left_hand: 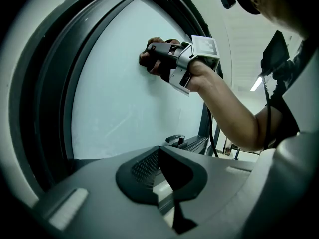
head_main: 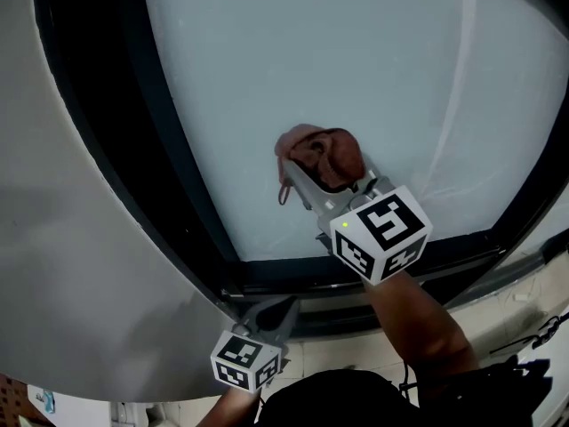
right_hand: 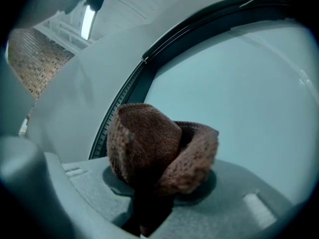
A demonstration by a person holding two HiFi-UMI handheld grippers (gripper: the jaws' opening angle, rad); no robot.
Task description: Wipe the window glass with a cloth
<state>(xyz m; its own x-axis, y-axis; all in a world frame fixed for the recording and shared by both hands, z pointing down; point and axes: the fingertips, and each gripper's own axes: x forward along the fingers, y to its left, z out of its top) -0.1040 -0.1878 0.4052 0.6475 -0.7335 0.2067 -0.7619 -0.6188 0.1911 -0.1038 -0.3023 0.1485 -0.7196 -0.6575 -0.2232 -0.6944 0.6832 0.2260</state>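
Right gripper view, nearest first: the right gripper (right_hand: 158, 195) has its two grey jaws clamped on a crumpled brown knitted cloth (right_hand: 159, 146). The lower end of the cloth is pinched in the dark slot where the jaws meet. The rest bulges up and forward past the jaw tips in two folded lobes. Just beyond the cloth lies the pale frosted window glass (right_hand: 244, 78), with a dark window frame (right_hand: 134, 83) curving along its left edge.

In the left gripper view the left gripper (left_hand: 167, 185) shows its jaws drawn together with nothing between them. It sits low, apart from the glass (left_hand: 114, 88). Farther off in the same view the right gripper (left_hand: 158, 59) presses the cloth (left_hand: 144, 59) flat against the pane, above and well apart from the left one. A dark window handle (left_hand: 174, 139) sits on the lower frame.

From the head view the left gripper (head_main: 274, 314) hangs below the bottom rail of the frame (head_main: 178, 176). The right gripper (head_main: 336, 185) reaches onto the glass (head_main: 311, 52), with the cloth (head_main: 318, 154) bunched at its tips against the lower middle of the pane. A bare forearm (head_main: 418, 318) runs back from it.

Each gripper carries a white marker cube (head_main: 382, 231) whose faces bear black-and-white square patterns. A small green light glows on the right one.

A plain grey wall (head_main: 71, 203) flanks the frame on the left. Farthest off in the right gripper view are a lit ceiling tube light (right_hand: 89, 18) and a brick wall (right_hand: 35, 66).
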